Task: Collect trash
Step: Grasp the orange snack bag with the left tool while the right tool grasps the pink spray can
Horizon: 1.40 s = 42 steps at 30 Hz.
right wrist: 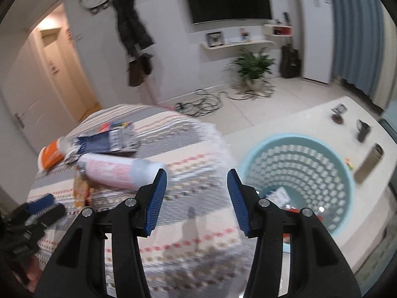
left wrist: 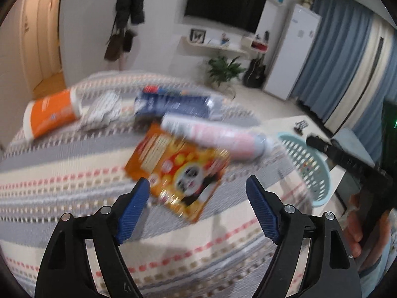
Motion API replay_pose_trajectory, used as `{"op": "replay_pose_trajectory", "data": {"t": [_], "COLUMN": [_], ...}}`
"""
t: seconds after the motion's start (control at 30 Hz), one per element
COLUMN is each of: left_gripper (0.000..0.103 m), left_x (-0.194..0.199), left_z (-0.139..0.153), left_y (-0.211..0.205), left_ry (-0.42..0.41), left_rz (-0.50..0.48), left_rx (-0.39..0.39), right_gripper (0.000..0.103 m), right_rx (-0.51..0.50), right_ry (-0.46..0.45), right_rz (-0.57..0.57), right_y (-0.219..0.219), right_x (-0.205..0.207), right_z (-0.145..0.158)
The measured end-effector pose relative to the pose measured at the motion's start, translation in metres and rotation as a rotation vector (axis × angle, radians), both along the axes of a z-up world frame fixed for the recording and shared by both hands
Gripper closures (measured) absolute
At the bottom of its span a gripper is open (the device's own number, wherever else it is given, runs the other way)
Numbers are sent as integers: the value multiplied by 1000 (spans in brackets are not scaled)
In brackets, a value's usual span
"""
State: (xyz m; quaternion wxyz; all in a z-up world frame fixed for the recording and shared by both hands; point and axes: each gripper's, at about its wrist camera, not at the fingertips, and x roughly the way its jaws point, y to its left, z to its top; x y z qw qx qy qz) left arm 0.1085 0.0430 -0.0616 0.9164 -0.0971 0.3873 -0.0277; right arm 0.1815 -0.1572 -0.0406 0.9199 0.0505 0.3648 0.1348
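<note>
Trash lies on a striped cloth: an orange panda snack packet, a pink-and-white bottle, a blue wrapper, crumpled white paper and an orange-and-white tube. My left gripper is open and empty, just in front of the snack packet. My right gripper is open and empty, between the pink bottle and a light-blue perforated basket that holds some scraps. The blue wrapper and orange tube lie farther left.
The basket stands on a white table right of the cloth, with a steel flask and small dark items. Beyond are tiled floor with cables, a plant, a guitar and a TV wall.
</note>
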Motion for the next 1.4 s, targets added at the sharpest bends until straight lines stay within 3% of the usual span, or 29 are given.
{"op": "replay_pose_trajectory", "data": {"t": [0.2, 0.4, 0.57, 0.7, 0.9, 1.2, 1.23, 1.3, 1.4], "left_gripper": [25, 28, 47, 78, 86, 85, 84, 69, 66], "left_x": [9, 28, 26, 13, -17, -46, -49, -52, -55], "left_z": [-19, -33, -35, -28, -16, -15, -17, -20, -23], "left_y": [-7, -24, -21, -10, 31, 82, 88, 98, 113], "left_ry": [53, 78, 82, 58, 5, -5, -4, -1, -2], "left_rz": [18, 76, 88, 82, 116, 129, 133, 141, 144], "left_rx": [63, 225, 243, 205, 109, -30, -50, -87, -143], "right_gripper": [56, 56, 56, 55, 55, 55, 55, 55, 55], "right_rx": [-28, -16, -3, -16, -6, 17, 11, -17, -48], "right_ry": [1, 36, 126, 174, 227, 278, 278, 274, 284], "right_rz": [121, 211, 308, 412, 512, 643, 648, 648, 635], "right_y": [38, 59, 74, 87, 93, 122, 127, 140, 156], "right_x": [23, 47, 69, 66, 47, 3, 2, 0, 0], "right_z": [-3, -7, -18, -21, -19, -22, -22, -23, -30]}}
